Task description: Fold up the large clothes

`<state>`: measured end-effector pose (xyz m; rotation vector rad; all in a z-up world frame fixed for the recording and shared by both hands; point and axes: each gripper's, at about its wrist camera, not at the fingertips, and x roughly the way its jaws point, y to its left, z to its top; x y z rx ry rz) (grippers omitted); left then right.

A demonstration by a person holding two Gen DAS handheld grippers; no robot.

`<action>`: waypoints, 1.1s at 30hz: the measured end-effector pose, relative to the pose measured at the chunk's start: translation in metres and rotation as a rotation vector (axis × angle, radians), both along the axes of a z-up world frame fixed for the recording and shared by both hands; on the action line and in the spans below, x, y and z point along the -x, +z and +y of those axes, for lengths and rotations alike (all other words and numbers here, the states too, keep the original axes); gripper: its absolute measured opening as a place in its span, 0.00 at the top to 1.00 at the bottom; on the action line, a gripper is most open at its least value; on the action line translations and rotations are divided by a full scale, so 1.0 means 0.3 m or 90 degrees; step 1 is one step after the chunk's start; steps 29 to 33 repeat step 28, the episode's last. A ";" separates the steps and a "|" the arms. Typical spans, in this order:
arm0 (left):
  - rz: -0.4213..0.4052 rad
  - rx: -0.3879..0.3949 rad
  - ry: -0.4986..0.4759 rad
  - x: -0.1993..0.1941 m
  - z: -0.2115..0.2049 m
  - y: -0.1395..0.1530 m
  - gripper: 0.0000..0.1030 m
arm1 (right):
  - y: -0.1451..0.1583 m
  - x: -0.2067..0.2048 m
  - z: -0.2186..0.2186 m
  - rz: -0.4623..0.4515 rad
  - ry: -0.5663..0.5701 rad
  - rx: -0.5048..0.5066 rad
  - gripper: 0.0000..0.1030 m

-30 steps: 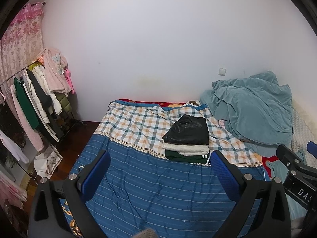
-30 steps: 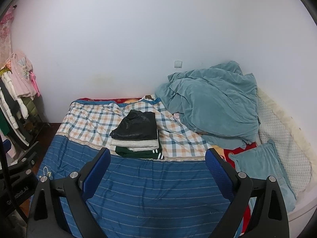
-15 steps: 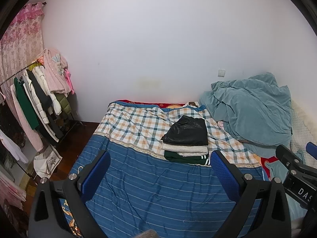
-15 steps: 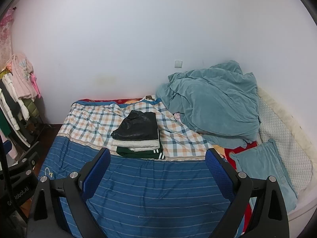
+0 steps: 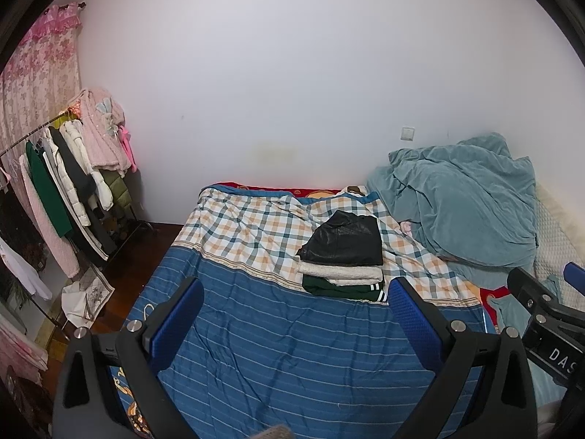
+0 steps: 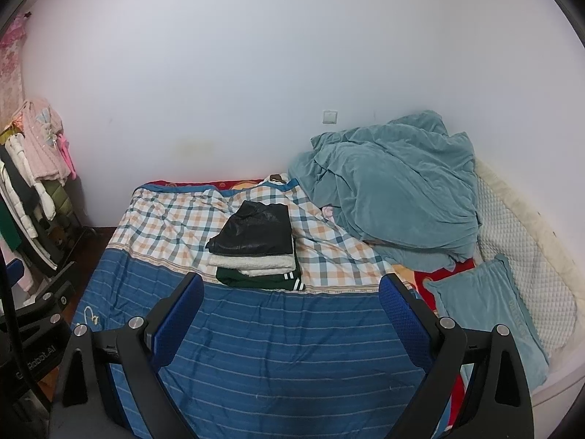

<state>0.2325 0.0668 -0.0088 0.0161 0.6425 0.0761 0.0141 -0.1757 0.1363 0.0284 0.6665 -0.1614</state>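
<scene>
Folded clothes stack (image 5: 343,256) beyond both gaping, empty tongs (image 5: 296,307) (image 6: 290,301); teal pillow (image 6: 486,314) whole only rightward.

The left tongs (image 5: 294,300) have a matte black frame, blue textured pads (image 5: 179,323) and round silver screws. The right tongs (image 6: 290,296) look the same. White letters "DAS" are printed on the black body of the right tongs.

Both wrist cams look fwd & down over bed (image 5: 278,358), well back; both share folded stack (image 6: 256,245).
</scene>
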 end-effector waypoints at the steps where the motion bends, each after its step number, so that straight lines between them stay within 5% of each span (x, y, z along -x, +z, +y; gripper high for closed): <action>1: 0.000 -0.001 0.000 0.000 -0.002 0.003 0.00 | 0.000 0.000 0.000 0.000 0.001 0.000 0.05; 33: 0.003 0.006 0.007 0.049 0.007 -0.001 0.00 | -0.009 0.027 0.000 0.001 0.004 -0.002 0.05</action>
